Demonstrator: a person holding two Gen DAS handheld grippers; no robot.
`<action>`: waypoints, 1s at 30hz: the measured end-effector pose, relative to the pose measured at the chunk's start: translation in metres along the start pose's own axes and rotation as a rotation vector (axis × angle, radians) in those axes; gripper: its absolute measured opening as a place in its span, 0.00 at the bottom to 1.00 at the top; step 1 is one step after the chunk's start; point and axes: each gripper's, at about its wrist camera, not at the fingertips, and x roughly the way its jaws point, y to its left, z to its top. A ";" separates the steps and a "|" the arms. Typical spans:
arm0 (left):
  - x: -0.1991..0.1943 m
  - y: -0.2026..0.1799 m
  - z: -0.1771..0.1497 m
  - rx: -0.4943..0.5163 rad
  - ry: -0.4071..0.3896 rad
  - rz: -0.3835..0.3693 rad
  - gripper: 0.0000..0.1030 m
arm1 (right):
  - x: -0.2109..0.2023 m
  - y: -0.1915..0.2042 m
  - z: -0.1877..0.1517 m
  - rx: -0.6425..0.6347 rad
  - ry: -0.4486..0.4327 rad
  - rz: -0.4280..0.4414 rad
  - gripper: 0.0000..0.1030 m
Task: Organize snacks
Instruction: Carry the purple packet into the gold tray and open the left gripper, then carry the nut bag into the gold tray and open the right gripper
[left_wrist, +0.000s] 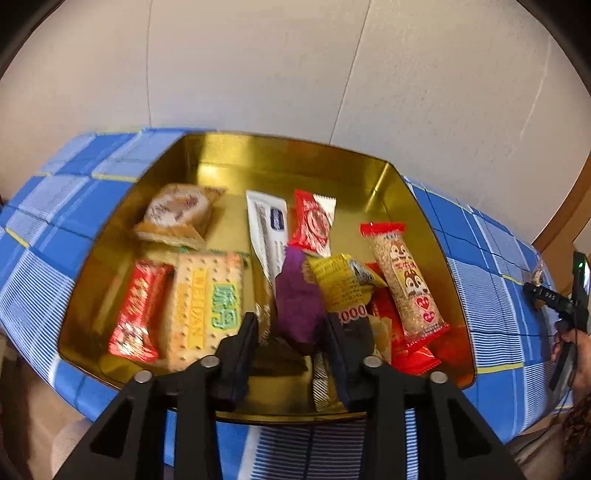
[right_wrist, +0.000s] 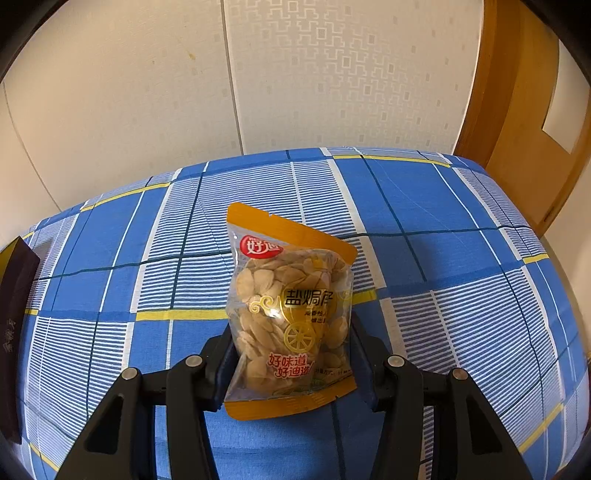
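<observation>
Pale wallpapered room, blue checked tabletop; right gripper fingers pinch a seed packet above the cloth; left gripper fingers spread around a purple snack inside the gold tin; best to release low and withdraw straight.

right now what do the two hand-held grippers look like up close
Both are matte black plastic. The left hand-held gripper and the right hand-held gripper each have two flat dark pads on angular linkage arms with triangular cut-outs and round silver pivot pins. No cables or markings show on either.
</observation>
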 end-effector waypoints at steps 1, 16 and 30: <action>-0.002 0.000 0.000 0.008 -0.014 0.021 0.34 | 0.000 0.000 0.000 0.004 -0.001 0.002 0.51; -0.015 0.007 -0.003 0.016 -0.098 0.095 0.32 | -0.009 0.003 -0.008 0.050 -0.013 0.065 0.41; -0.024 0.025 -0.009 -0.049 -0.140 0.148 0.32 | -0.035 0.025 -0.017 0.035 -0.071 0.130 0.41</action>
